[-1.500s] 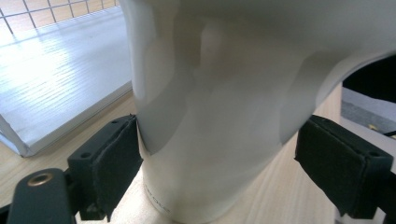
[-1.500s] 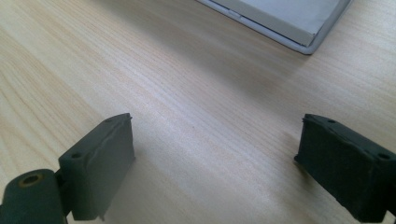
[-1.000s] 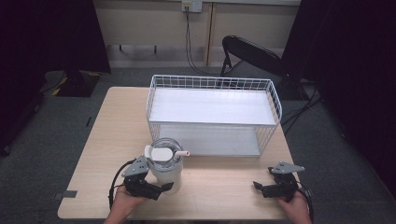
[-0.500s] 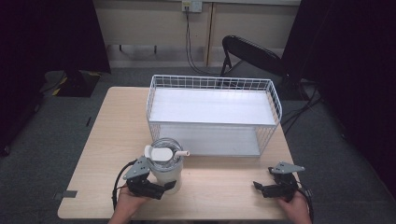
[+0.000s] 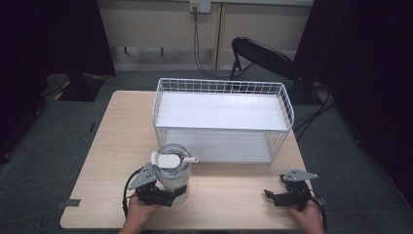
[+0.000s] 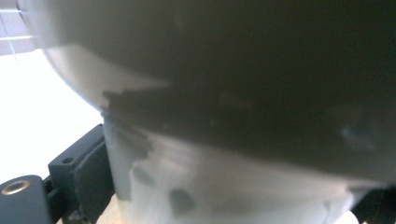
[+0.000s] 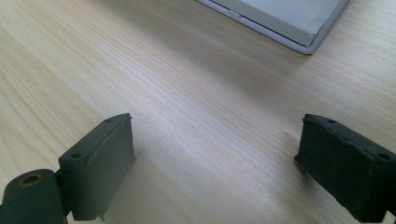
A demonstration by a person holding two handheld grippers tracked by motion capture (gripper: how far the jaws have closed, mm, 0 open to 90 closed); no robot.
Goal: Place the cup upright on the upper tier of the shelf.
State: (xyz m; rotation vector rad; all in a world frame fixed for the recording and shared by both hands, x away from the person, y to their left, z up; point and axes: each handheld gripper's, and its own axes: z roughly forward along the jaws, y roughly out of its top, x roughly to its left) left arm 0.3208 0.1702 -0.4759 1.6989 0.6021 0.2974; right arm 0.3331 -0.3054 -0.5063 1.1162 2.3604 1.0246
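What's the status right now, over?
Left gripper shut on white jug. Right gripper open, empty. Wire basket just beyond the jug.

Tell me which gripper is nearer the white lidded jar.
Left. The left gripper has its fingers around the jar; the right gripper rests open on the table, far to the jar's right.

We see a white wire-mesh basket rack with two flat white shelves standing on the pale wooden table, ahead of both grippers and between them. Beyond the rack, farther from the grippers, a black folding chair stands on the grey carpet. Black cables hang from a wall socket behind.
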